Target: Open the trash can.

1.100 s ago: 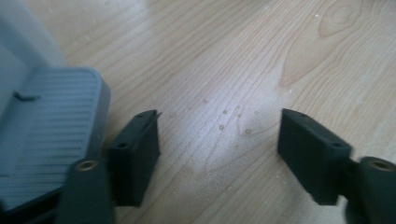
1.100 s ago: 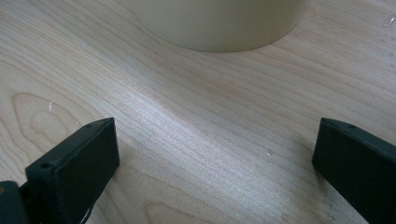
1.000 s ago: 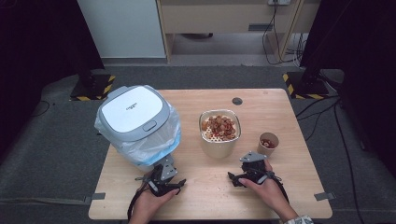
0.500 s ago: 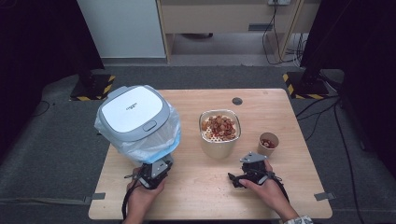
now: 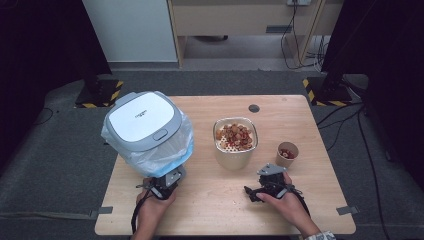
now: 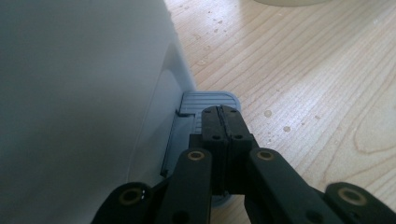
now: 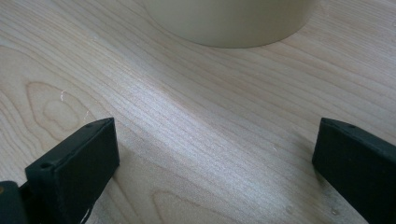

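Left hand-held gripper (image 6: 221, 112) just closed, empty, over bin pedal (image 6: 212, 100), right hand-held gripper (image 7: 215, 154) apart, unmoved

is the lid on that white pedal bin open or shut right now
Shut. The bin's lid lies flat on the rim over the blue bag liner; the left gripper, jaws closed, sits over the pedal.

Bare wood ahead of right gripper (image 5: 251, 193), cream container (image 5: 235, 142) beyond, bin (image 5: 147, 131) blocking left side
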Demonstrator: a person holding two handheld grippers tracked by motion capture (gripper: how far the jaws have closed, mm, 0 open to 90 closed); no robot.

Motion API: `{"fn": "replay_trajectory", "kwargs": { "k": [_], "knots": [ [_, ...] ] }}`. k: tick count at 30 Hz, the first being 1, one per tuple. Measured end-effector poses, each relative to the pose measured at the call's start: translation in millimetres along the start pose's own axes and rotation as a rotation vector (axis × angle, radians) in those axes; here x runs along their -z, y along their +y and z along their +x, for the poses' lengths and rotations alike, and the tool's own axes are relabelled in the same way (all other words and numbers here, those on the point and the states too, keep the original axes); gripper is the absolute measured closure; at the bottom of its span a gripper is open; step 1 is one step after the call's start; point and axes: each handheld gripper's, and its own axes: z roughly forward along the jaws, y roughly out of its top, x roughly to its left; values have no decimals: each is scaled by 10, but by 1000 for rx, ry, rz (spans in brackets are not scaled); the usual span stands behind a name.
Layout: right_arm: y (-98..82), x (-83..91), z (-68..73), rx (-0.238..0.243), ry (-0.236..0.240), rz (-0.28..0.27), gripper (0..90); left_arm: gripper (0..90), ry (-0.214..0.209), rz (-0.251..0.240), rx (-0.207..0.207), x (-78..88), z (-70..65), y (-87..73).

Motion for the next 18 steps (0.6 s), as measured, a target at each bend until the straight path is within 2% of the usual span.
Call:
{"fn": "replay_trajectory", "kwargs": {
  "k": [3,7,8,9,15,17,18],
  "knots": [
    [0,0,0,0,0,0,10,888,5,2,-8,-6,-8,-5],
    [-1,0,0,0,0,0,10,889,8,4,10,-23,-19,-18],
    [-1,0,1,-1,0,-1,10,889,17,10,-20,-26,-35,-14],
    [-1,0,1,-1,0,-1,10,890,17,10,-20,-26,-35,-14],
    [-1,0,1,-1,-2,0,10,891,6,16,-4,-56,-27,-34],
    [-4,7,2,-14,-12,1,10,891,-2,20,20,-81,-27,-55],
    [-9,9,-1,-15,-17,-1,11,891,-3,27,13,-94,-29,-58]
  ]
}}
